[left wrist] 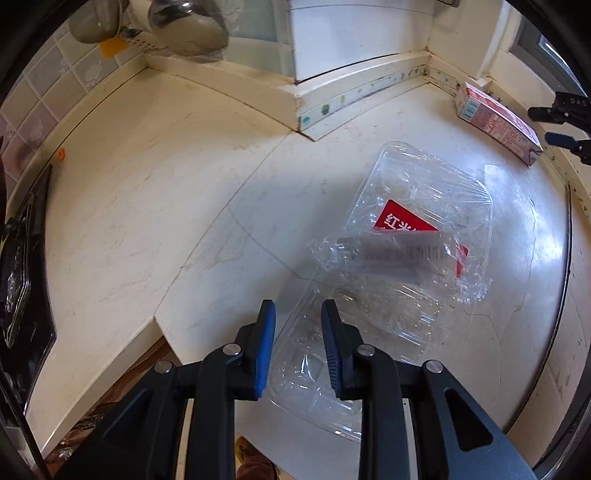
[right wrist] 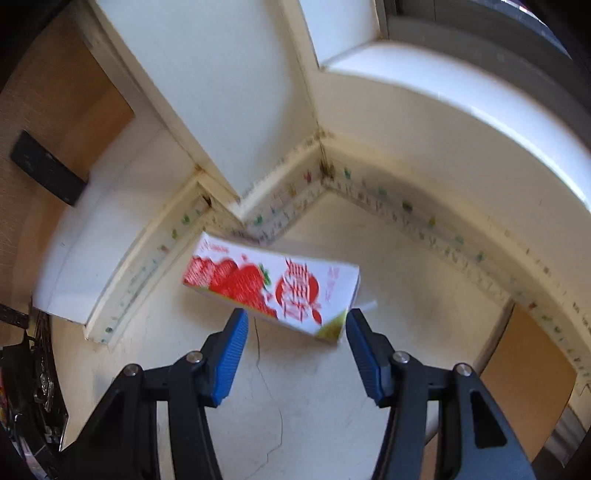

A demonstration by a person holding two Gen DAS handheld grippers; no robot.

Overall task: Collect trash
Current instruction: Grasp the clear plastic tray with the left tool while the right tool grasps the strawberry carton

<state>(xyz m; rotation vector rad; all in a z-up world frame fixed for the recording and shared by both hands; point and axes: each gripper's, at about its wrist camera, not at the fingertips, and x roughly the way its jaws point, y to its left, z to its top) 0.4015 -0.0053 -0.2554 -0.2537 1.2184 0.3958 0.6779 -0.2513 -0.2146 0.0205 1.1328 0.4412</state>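
Note:
A clear plastic clamshell container point(left wrist: 413, 236) with a red label and crumpled wrap lies open on the cream countertop point(left wrist: 147, 206). My left gripper point(left wrist: 298, 314) is open, its blue pads on either side of the container's near edge, not closed on it. A red and white strawberry carton point(right wrist: 273, 291) lies on its side near the counter's corner; it also shows in the left wrist view point(left wrist: 495, 122). My right gripper point(right wrist: 295, 325) is open, just in front of the carton, and appears at the right edge of the left wrist view point(left wrist: 561, 125).
A black stove top point(left wrist: 22, 280) sits at the left edge. Metal ladles point(left wrist: 188, 26) hang at the back wall. A small orange piece point(left wrist: 61, 154) lies by the tiles. A white box column point(left wrist: 332, 48) juts into the counter. The counter's front edge point(left wrist: 110, 373) drops to the floor.

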